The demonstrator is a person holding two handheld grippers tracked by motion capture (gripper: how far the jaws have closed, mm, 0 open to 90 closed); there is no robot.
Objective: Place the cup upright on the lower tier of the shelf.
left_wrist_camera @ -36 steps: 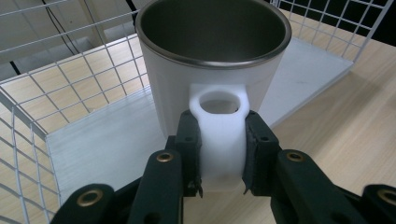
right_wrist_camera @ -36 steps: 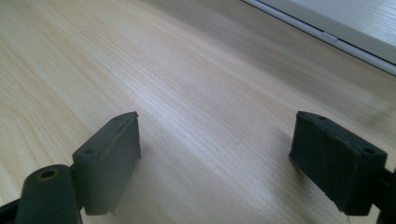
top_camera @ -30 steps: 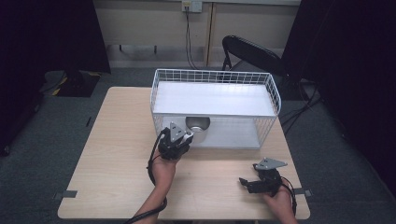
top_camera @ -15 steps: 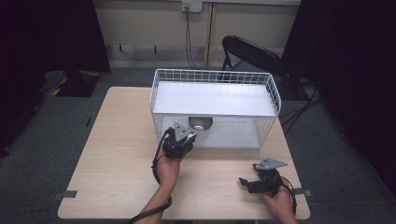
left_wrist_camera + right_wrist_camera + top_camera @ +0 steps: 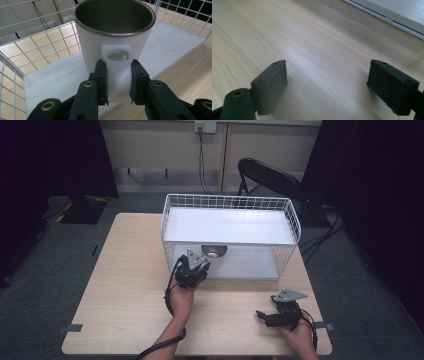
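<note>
The left gripper [image 5: 117, 82] has its two black jaws squeezed tight on the white handle [image 5: 117, 75] of a cup [image 5: 113, 37]. The cup is white on the outside and shiny metal on the inside, and you can look right down into it. From the high view the cup [image 5: 214, 251] sits at the front wall of a white wire basket [image 5: 295, 222], near its left end, with the left gripper [image 5: 192, 270] just in front of it on the person's side. In the left gripper view the wire grid stands behind and beside the cup, and a flat white floor lies under it (whether the cup rests on that floor or hangs a little above it is hard to tell). The basket stands at the far part of a light wooden table [image 5: 125, 285]. The right gripper [image 5: 272, 316] is low over the table near the front right corner, well apart from the basket. Its jaws stand wide open with bare wood between them, and they hold nothing.
</note>
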